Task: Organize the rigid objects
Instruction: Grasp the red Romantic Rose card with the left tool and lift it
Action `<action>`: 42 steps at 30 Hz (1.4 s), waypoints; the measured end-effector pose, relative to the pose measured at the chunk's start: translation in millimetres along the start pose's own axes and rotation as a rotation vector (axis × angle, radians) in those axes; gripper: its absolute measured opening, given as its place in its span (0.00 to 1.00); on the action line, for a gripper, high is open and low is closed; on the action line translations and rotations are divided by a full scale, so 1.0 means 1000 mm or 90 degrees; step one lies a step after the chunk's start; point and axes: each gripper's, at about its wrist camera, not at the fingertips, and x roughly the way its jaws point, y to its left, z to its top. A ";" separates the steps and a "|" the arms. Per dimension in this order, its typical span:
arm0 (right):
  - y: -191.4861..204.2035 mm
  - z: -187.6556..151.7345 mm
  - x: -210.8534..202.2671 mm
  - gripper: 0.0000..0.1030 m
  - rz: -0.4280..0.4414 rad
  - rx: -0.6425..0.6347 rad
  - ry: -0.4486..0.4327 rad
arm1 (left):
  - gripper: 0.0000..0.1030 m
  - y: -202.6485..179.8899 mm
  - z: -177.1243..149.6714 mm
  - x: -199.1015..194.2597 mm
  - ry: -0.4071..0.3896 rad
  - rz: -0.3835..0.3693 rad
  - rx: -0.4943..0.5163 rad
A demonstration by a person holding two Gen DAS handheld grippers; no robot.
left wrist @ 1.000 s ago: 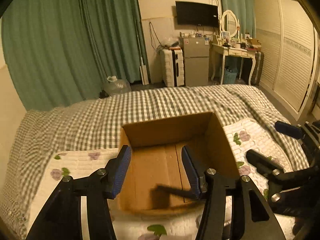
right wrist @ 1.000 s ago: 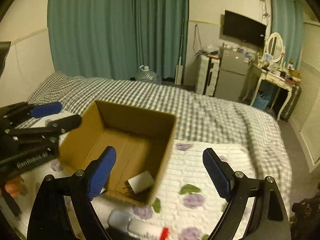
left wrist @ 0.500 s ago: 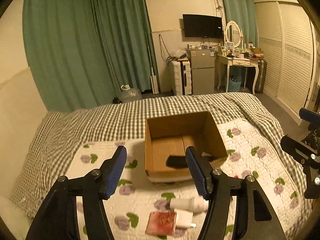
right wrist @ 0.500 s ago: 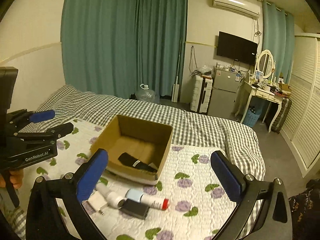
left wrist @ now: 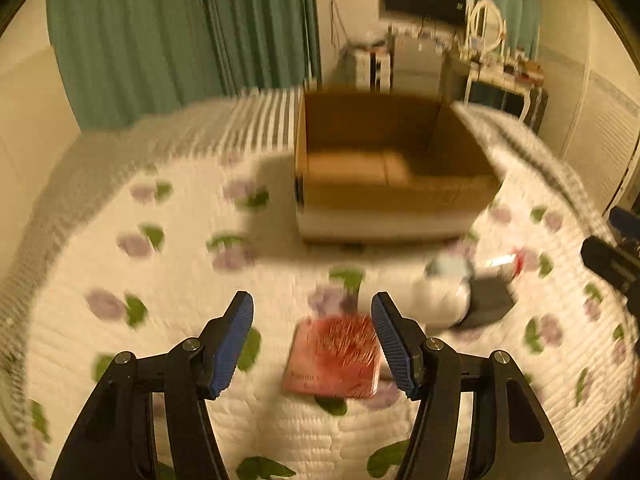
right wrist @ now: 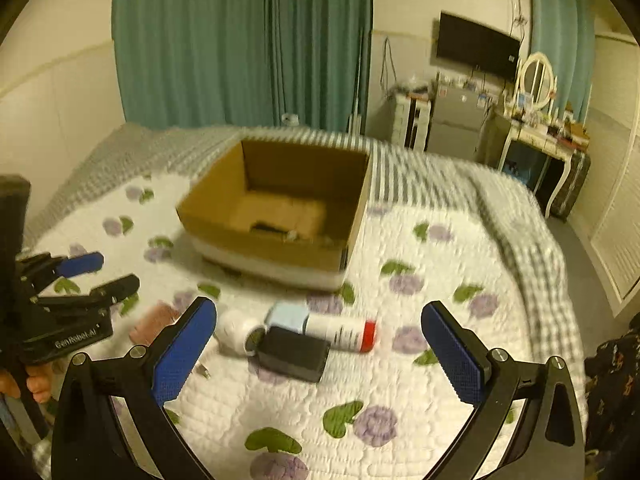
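Observation:
An open cardboard box (left wrist: 394,168) (right wrist: 280,208) stands on the flowered quilt with a dark object (right wrist: 269,227) on its floor. In front of it lie a red flat packet (left wrist: 334,354) (right wrist: 154,320), a white bottle (left wrist: 438,300) (right wrist: 236,328), a black block (left wrist: 486,306) (right wrist: 292,354) and a white tube with a light-blue cap and red end (right wrist: 326,326). My left gripper (left wrist: 312,340) is open and empty, low over the red packet. My right gripper (right wrist: 320,350) is open and empty, above the black block.
The bed has a grey checked cover (right wrist: 420,176) beyond the quilt. Green curtains (right wrist: 240,40), a TV (right wrist: 476,46), a small fridge (right wrist: 456,120) and a dressing table (right wrist: 536,136) stand at the far wall. The left gripper shows at the right wrist view's left edge (right wrist: 80,280).
Both grippers have dropped down and come closer to the loose items in front of the box. The left gripper now sits over the red packet. Both stay open.

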 end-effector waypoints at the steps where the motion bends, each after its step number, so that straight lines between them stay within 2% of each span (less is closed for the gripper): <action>1: -0.001 -0.005 0.009 1.00 0.003 0.001 0.011 | 0.63 0.001 -0.004 0.006 0.011 -0.005 -0.004; 4: -0.003 -0.019 0.034 1.00 0.006 0.002 0.037 | 0.63 0.007 -0.016 0.027 0.054 -0.034 -0.025; 12: -0.014 -0.037 0.074 1.00 0.019 0.026 0.088 | 0.63 0.015 -0.017 0.034 0.074 -0.090 -0.065; 15: -0.016 -0.041 0.079 1.00 0.022 0.034 0.095 | 0.63 0.010 -0.016 0.038 0.085 -0.107 -0.052; 17: -0.018 -0.042 0.081 1.00 0.022 0.038 0.099 | 0.67 0.003 -0.018 0.047 0.109 -0.099 -0.029; 19: -0.019 -0.043 0.082 1.00 0.023 0.041 0.100 | 0.70 -0.001 -0.019 0.053 0.104 -0.086 -0.013; 21: -0.020 -0.042 0.081 1.00 0.023 0.044 0.100 | 0.71 0.001 -0.017 0.058 0.104 -0.088 -0.020; 27: -0.017 -0.043 0.082 1.00 0.021 0.041 0.106 | 0.74 0.017 -0.015 0.076 0.131 -0.145 -0.077; 37: -0.006 -0.049 0.097 1.00 0.038 0.040 0.125 | 0.70 0.009 -0.017 0.063 0.112 -0.134 -0.034; 42: 0.005 -0.051 0.112 0.97 0.032 0.032 0.131 | 0.69 0.010 -0.017 0.052 0.082 -0.068 -0.024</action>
